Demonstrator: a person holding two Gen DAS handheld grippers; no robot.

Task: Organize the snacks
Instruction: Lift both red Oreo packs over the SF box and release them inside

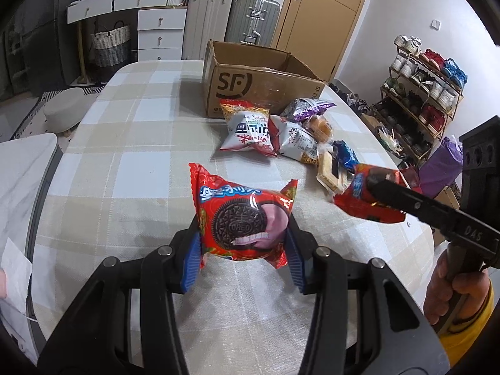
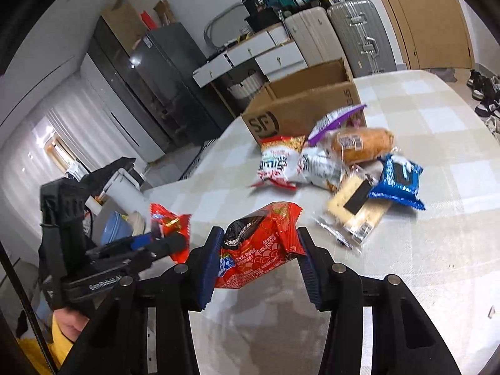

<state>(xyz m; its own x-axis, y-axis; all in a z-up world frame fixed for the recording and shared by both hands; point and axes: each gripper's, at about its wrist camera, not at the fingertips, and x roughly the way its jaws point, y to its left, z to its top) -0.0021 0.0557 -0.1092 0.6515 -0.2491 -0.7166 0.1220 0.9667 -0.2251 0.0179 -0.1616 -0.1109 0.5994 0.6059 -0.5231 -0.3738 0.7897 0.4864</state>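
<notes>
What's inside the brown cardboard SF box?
The open brown cardboard SF box shows only bare inner walls from both wrist views. Its floor is hidden behind the near wall, so contents there cannot be told. The loose snack packets lie outside, in front of it.

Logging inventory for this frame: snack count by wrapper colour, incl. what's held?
Red Oreo packs: 2, one in the left hand-held gripper (left pack), one in the right hand-held gripper (right pack)
White-and-red bags: 2
Purple bag: 1
Blue pack: 1
Clear-wrapped bread roll: 1
Clear-wrapped cracker sandwich: 1
Total: 8
</notes>
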